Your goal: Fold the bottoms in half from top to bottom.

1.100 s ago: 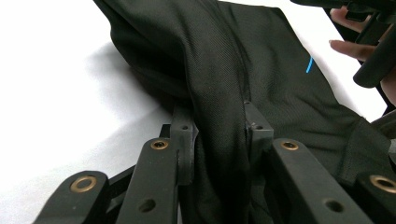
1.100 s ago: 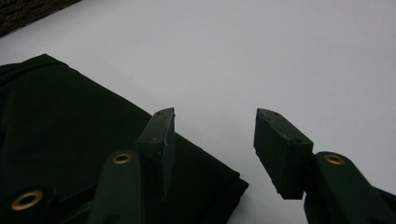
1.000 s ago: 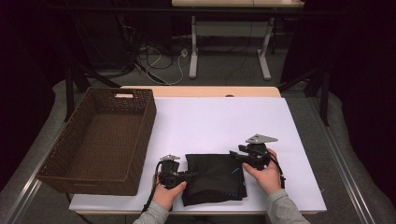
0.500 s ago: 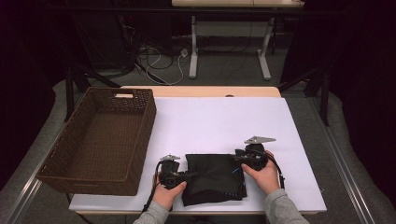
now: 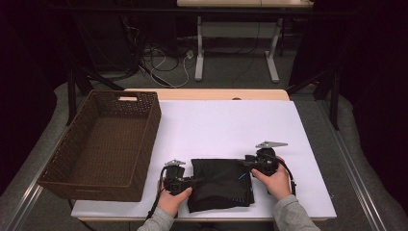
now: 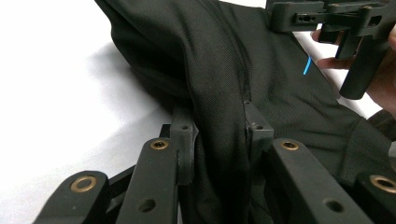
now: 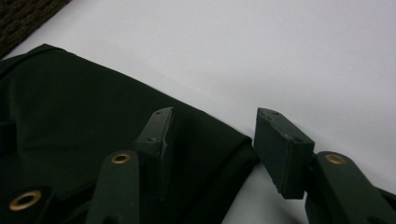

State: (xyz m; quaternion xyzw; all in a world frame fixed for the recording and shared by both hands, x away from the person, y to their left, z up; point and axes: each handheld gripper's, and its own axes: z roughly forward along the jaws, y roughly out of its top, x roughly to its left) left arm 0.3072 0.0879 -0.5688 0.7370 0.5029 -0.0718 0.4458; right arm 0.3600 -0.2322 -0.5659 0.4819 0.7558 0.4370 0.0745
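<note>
Folding looks close to finished, as far as I can judge: the black garment (image 5: 221,184) lies as a compact, roughly square bundle on the white table (image 5: 231,125), near its front edge and between my two hands. The wicker basket (image 5: 103,144) stands to the left of it with nothing inside, so what I reckon is left is one last tidy of the fold and then the carry over to the basket.

My left gripper (image 5: 187,182) lies low and level at the bundle's left edge, pointing right into the cloth. In the left gripper view its pads are pinching a raised ridge of the fabric, which stands up between them.

My right gripper (image 5: 246,162) sits at the bundle's upper right corner, pointing left, with the hand (image 5: 272,179) wrapped around its body just off the cloth. Its jaws have just been opening; in the right gripper view they stand spread, one pad over the dark cloth and the other over bare table, with the folded corner lying between and below them and neither pad pressing on it. So the cloth is held on the left side alone.
</note>
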